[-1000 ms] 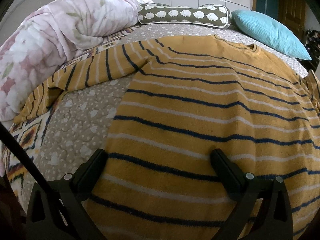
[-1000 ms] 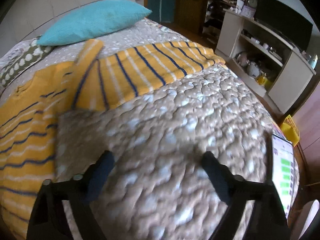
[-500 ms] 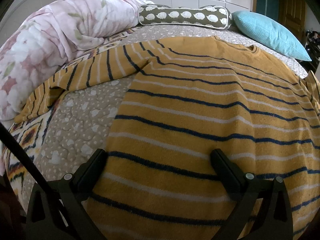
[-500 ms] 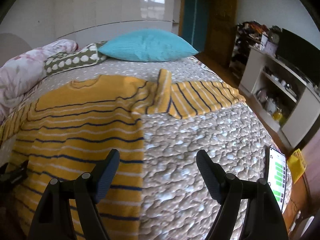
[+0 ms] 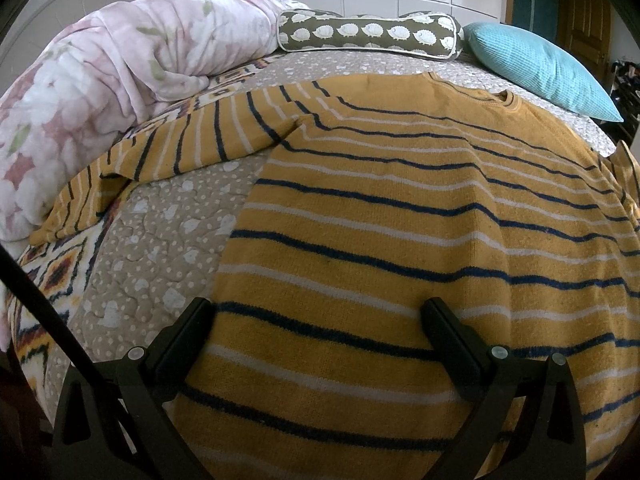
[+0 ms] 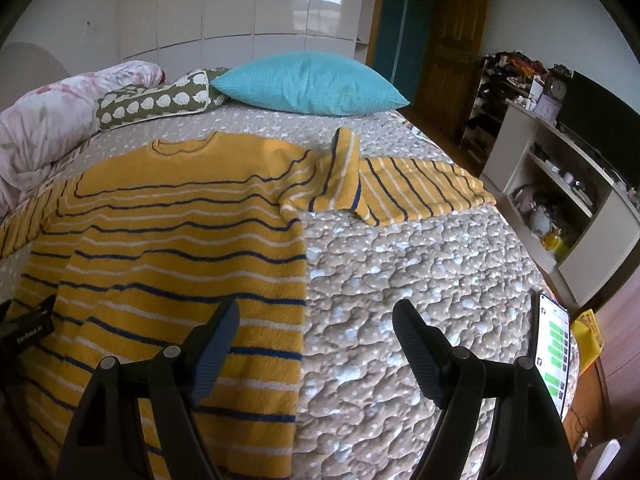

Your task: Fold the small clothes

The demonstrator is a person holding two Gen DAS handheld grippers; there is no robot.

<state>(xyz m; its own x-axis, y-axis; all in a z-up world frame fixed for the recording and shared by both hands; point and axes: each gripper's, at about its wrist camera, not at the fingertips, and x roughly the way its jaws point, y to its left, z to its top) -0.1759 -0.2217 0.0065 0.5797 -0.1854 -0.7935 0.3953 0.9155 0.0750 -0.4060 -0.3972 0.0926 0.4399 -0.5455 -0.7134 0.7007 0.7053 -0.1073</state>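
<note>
Hovering low over the bed, both grippers have their jaws spread wide with nothing between them. The left gripper (image 5: 318,316) sits above the lower body of the yellow striped sweater (image 5: 420,240), one finger at the garment's left edge and the other over its middle. The right gripper (image 6: 316,320) straddles the sweater's right side edge, its left finger over the knit and its right finger over the bare quilted bedspread (image 6: 400,280).

The sweater lies flat, neckline toward the pillows. Its left sleeve (image 5: 188,148) stretches out toward the rumpled pink floral duvet (image 5: 120,80), and its right sleeve (image 6: 416,192) runs out toward the bed's far side, with a bunched fold standing up where it meets the shoulder.

At the head of the bed rest an olive bolster with white hedgehogs (image 5: 368,34) and a turquoise pillow (image 6: 312,84). A phone with a lit screen (image 6: 554,348) lies near the bed's right edge. Beyond stands a white shelving unit (image 6: 568,200) cluttered with small items.
</note>
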